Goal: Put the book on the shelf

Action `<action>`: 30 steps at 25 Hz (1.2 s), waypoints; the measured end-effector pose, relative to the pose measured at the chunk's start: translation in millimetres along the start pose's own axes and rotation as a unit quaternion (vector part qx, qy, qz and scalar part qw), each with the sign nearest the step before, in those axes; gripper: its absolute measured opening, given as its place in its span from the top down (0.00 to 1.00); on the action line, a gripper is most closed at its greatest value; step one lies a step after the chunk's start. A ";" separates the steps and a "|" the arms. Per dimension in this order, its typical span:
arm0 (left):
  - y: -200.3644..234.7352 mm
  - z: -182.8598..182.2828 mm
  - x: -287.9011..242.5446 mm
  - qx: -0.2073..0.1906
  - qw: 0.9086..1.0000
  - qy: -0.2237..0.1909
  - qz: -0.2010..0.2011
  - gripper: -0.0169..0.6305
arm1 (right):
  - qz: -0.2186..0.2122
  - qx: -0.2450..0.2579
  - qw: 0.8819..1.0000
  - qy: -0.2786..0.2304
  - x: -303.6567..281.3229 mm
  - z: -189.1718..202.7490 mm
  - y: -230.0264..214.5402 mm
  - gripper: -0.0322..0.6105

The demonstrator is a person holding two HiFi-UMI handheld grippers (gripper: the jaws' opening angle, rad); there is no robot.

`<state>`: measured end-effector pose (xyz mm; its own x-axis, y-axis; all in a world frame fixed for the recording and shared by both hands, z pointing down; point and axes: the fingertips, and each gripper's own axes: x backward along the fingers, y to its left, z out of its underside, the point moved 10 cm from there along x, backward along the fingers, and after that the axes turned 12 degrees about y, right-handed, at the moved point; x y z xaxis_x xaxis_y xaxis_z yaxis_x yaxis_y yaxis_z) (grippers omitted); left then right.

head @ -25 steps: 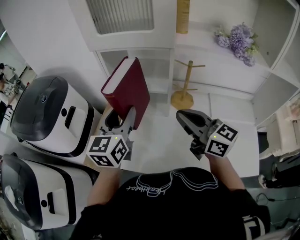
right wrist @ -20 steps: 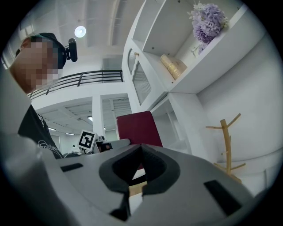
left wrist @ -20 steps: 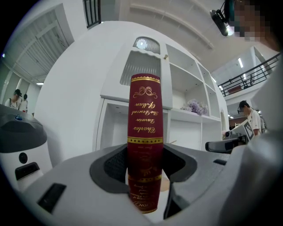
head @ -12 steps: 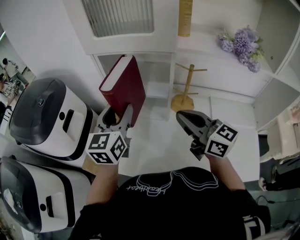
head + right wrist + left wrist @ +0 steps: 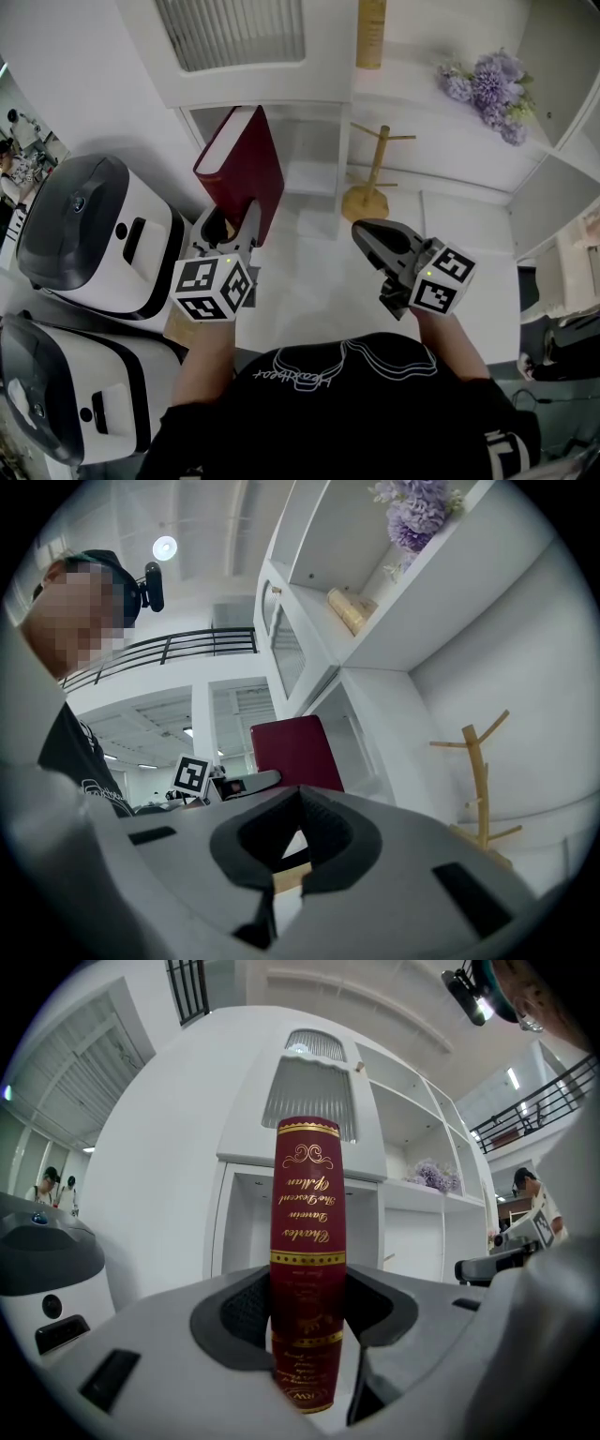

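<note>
at the left, left gripper point(image 5: 234, 223) is clamped on the lower spine edge of the red book point(image 5: 239, 164). book stands upright, spine toward the person, gold lettering on it. it sits at the mouth of the low left compartment of the white shelf point(image 5: 343, 150), clear of the counter; can't tell if it's past the front edge. right gripper point(image 5: 366, 232) is near right, jaws together, nothing in them, well apart from the book. wooden mug tree point(image 5: 370, 178) stands far of it. purple flowers point(image 5: 487, 89) are far right. two white-and-black appliances point(image 5: 94, 230) sit far left.
</note>
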<state>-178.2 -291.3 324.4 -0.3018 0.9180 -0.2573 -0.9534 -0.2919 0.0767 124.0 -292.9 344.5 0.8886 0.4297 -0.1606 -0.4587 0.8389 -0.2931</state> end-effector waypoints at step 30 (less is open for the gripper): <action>-2.2 -15.1 -70.8 -0.001 0.999 -0.003 -0.038 0.65 | 0.023 -0.037 0.999 0.017 10.5 25.8 -35.9 0.94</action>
<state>-154.7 -359.7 327.9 -0.2286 0.9390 -0.2570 -0.9735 -0.2220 0.0550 150.0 -309.9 377.7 0.8667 0.4543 -0.2062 -0.4989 0.7909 -0.3543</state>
